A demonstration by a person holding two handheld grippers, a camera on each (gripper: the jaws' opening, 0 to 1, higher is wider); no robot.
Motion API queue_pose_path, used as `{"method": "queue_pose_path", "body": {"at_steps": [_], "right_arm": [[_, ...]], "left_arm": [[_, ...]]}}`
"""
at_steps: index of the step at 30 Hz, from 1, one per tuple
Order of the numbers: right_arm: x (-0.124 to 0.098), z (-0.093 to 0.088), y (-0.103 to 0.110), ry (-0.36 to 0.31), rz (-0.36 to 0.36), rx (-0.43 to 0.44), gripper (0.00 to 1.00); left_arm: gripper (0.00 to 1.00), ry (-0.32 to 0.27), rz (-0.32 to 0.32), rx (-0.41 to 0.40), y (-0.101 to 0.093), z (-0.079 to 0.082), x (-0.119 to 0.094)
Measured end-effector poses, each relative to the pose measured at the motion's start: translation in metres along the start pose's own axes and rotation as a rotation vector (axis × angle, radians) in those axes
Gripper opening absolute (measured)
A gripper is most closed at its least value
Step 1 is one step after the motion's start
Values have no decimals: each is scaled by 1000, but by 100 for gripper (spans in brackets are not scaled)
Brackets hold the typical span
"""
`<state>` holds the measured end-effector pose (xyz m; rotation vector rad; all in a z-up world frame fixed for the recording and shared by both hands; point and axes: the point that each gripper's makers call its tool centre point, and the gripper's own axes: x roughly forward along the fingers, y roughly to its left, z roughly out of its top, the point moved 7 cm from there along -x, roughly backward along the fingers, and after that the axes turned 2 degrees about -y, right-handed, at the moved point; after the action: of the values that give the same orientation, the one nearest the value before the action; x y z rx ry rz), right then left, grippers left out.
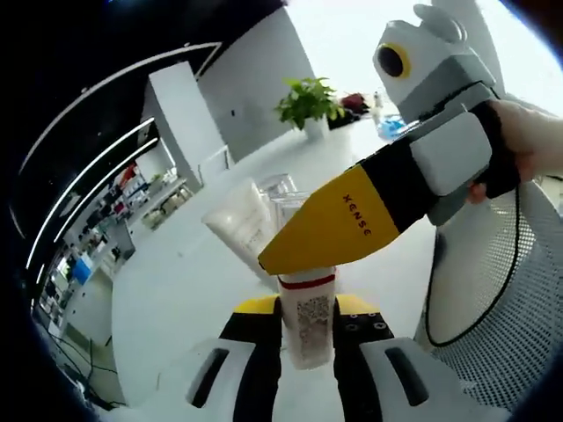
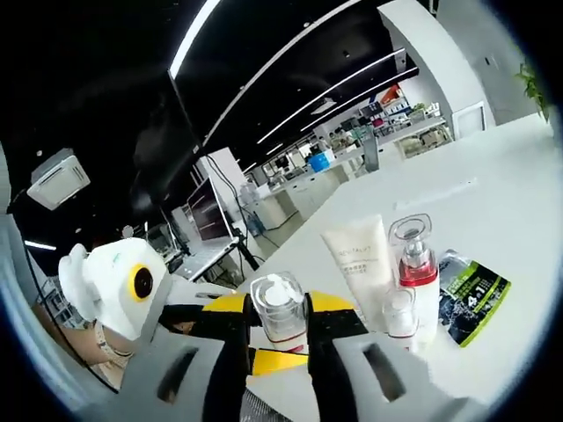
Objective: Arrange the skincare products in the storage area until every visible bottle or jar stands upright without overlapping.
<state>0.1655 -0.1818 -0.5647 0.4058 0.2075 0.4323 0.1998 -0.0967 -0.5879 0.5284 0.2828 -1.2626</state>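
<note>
Bottle (image 1: 308,316), one, sat clamped between left gripper (image 1: 306,338) jaws at frame bottom. Right gripper (image 2: 280,338) pinched the same bottle (image 2: 278,318). Centre-right: one tube (image 2: 359,257), two pump bottles (image 2: 413,264), one sachet (image 2: 471,294).

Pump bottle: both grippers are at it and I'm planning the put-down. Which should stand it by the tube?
Probably left: the left gripper clasps the pump bottle around its body, while the right gripper merely reaches its top.
</note>
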Motion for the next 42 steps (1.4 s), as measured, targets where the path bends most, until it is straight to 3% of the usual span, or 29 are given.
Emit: {"method": "queue_pose_path", "body": {"at_steps": [3,5,10,13,15,18,22,24,26,27,34,40,42], "right_arm": [[-1,0,0,7,34,-51,26],[-5,2,-1,-7,71,-39,24],[-9,6,0,9,193,-104,24],[-10,6,4,19,263,-111,23],[-10,5,7,18,304,-103,23],[-11,2,10,26,328,-110,24],[-11,0,11,32,312,-136,23],[-9,0,9,56,270,-124,22],[-6,-1,6,67,205,-168,22],[-4,-3,6,85,175,-149,22],[-1,1,-1,45,29,-142,22],[1,2,1,30,-36,-155,22],[2,3,3,34,-24,-205,22]], "left_arm": [[17,-23,-82,-71,0,1,-3],[17,-9,-98,-67,3,-3,-5],[17,-53,-250,-191,-4,-2,-8],[17,-72,-301,-190,-6,-2,-9],[17,-71,-401,-201,-14,-3,-11],[17,-66,-432,-200,-17,-6,-12],[17,-77,-409,-196,-18,-8,-11],[17,-64,-404,-201,-19,-8,-9],[18,-58,-345,-120,-15,-11,-3],[18,-46,-355,-140,-18,-11,-2],[21,-53,-220,-79,-16,-6,5],[22,-46,-149,-63,-16,-3,9],[22,-47,-146,-51,-16,-3,9]]}}
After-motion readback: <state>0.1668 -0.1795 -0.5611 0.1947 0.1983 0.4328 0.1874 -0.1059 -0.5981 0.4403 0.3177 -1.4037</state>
